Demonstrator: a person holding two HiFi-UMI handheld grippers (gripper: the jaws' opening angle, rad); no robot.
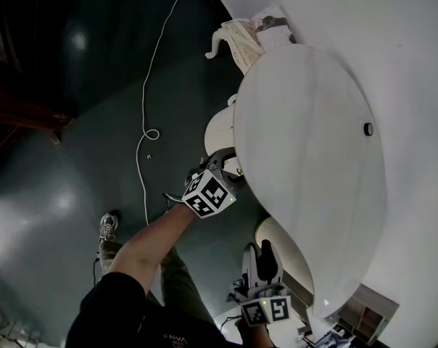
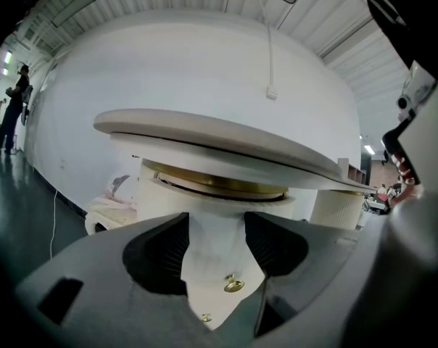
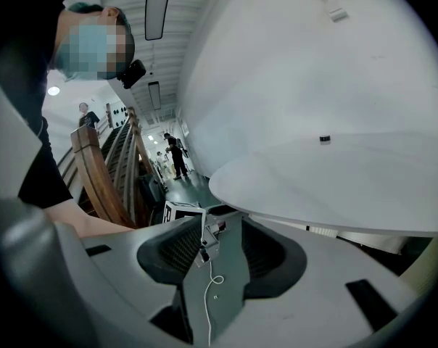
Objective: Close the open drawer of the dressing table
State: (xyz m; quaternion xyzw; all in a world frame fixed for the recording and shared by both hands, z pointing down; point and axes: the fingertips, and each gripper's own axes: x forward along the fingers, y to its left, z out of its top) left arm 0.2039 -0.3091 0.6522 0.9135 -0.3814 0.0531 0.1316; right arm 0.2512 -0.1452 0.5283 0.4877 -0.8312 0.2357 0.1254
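- The person's bare left forearm (image 1: 150, 241) reaches out from a dark sleeve, over a dark glossy floor (image 1: 52, 187).
- The right gripper (image 1: 260, 252) hangs low, just outside the counter (image 1: 313, 194) edge, beside a fluted white column (image 1: 281, 241). In its own view the right gripper (image 3: 219, 249) stands wide with nothing held; only floor and a thin white cable (image 3: 209, 296) show through the gap.
- The left gripper (image 1: 230, 167) is up against the drawer (image 1: 219, 130), under the counter's rim. In its own view the left gripper (image 2: 217, 249) is wide apart, and the white drawer front (image 2: 215, 230) fills the gap, with a brass knob (image 2: 233, 284) low between the jaws. I cannot tell whether the pads touch the front.
- In the head view the rounded drawer sticks out past the counter's oval edge.
- The counter top (image 2: 226, 143) is white, with a small dark stud (image 1: 368, 129) on it.
- Beyond, the white cable (image 1: 144, 114) trails across the floor, and a curved white wall (image 2: 204, 56) rises behind.
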